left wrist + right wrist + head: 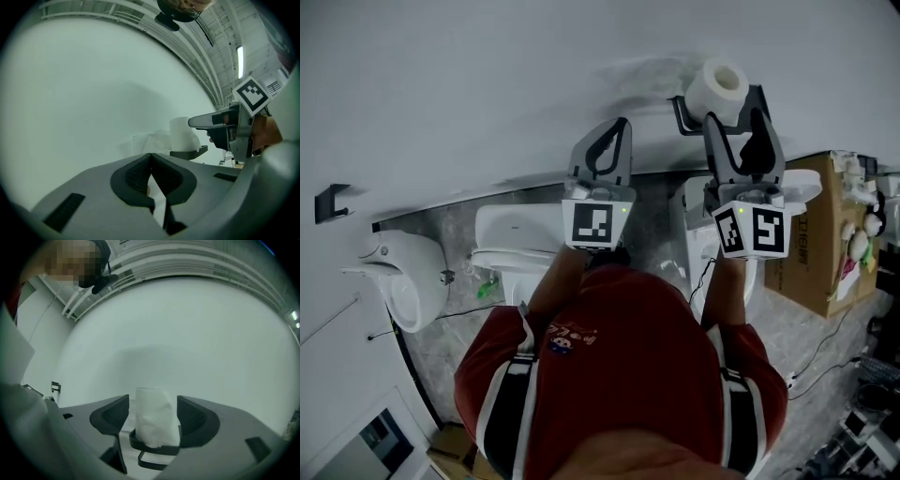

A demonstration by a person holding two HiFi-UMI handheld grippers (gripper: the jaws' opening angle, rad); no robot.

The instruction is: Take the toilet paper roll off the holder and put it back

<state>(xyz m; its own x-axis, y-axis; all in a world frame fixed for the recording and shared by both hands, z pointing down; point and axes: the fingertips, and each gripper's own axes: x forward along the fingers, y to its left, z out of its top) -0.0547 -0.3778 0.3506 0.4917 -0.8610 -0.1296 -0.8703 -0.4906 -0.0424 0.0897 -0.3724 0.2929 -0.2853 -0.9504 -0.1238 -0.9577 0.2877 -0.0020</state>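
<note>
Toilet paper roll (715, 86) is on its holder (682, 117), a black ring bracket fixed to the white wall (487, 84), up above the toilets. The roll stands upright: long axis vertical, open core end facing up, lower end seated inside the holder's ring, with the rim wrapped around its base. The paper looks a bit rumpled on the side toward me. My right tongs (734, 117) are released, jaws standing wide, raised roughly level and pointed straight at the roll. In the right gripper view the roll shows in the gap between the two pads. There is clear space at the left pad. At the right pad I cannot tell whether paper touches it or only overlaps it. No squeeze visible. My left tongs (619, 127) are clenched, pad tips meeting with nothing between them, held up just beside the right tongs and aimed at bare wall to the left of the holder. Their view has the roll off to the right.
</note>
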